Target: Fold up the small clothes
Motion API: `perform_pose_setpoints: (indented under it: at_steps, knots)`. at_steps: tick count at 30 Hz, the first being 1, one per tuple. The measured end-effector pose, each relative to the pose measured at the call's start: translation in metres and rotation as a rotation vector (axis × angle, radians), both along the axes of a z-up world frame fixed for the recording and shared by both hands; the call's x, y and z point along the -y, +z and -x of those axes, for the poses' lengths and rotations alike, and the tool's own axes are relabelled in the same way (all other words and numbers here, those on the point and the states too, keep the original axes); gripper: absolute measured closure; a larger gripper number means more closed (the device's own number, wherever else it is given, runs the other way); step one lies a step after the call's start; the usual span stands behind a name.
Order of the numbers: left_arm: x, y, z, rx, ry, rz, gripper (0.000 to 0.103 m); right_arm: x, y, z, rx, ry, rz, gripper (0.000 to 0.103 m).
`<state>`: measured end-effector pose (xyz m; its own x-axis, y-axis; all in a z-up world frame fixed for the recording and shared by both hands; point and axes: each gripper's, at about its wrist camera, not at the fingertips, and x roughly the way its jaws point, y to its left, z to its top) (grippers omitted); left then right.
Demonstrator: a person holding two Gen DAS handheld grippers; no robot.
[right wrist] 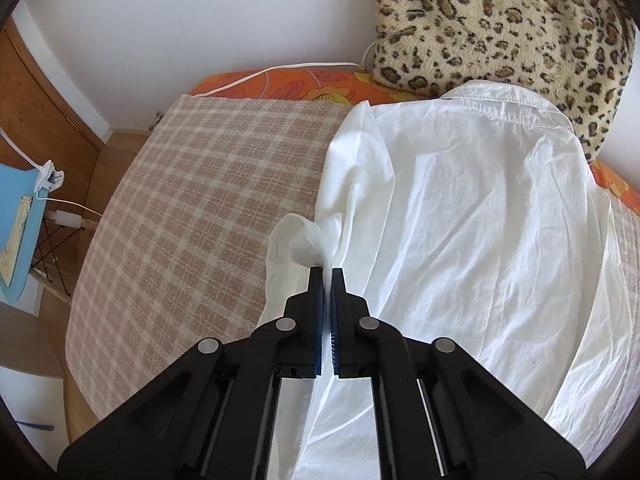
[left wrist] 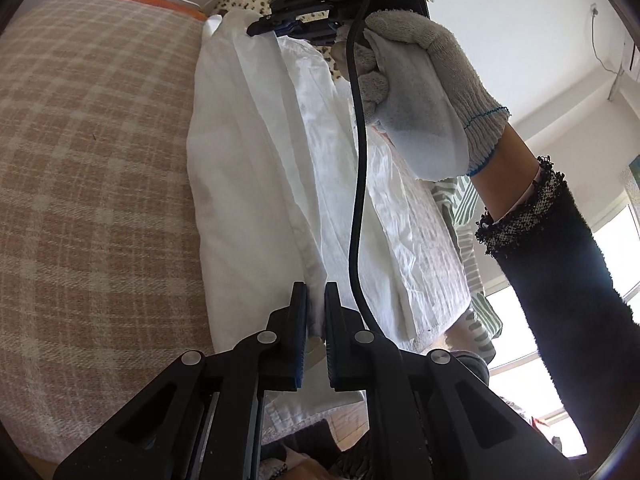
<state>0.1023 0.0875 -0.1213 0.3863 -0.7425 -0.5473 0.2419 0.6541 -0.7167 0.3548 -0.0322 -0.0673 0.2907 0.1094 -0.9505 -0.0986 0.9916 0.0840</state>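
Observation:
A white shirt (right wrist: pixel 472 216) lies on the plaid blanket (right wrist: pixel 192 184), its collar toward the leopard cushion. My right gripper (right wrist: pixel 327 270) is shut on a bunched fold of the shirt at its left edge. In the left wrist view my left gripper (left wrist: pixel 316 286) is shut on an edge of the same white shirt (left wrist: pixel 256 168), which hangs stretched between the two grippers. The right gripper (left wrist: pixel 296 26) shows at the top of that view, held by a gloved hand (left wrist: pixel 424 92), pinching the far end of the cloth.
A leopard-print cushion (right wrist: pixel 496 16) stands at the wall behind the shirt. An orange flowered sheet (right wrist: pixel 288 84) shows under the blanket. A black cable (left wrist: pixel 358 184) hangs across the shirt. A blue chair (right wrist: pixel 16 216) with a white clip stands left of the bed.

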Motion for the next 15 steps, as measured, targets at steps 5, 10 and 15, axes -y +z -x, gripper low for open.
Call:
perform_pose_setpoints:
  at_steps: [5,10,15]
  knots:
    - [0.027,-0.003,-0.012,-0.009,-0.044,-0.013,0.097,0.041,-0.005,0.007,0.005,-0.064,-0.037,0.100]
    - [0.048,-0.007,-0.016,-0.025,-0.076,-0.031,0.097,0.073,-0.018,0.015,0.008,-0.120,-0.087,0.100]
    - [0.060,-0.004,-0.018,-0.020,-0.107,-0.071,0.097,0.099,-0.033,0.019,-0.006,-0.176,-0.136,0.100]
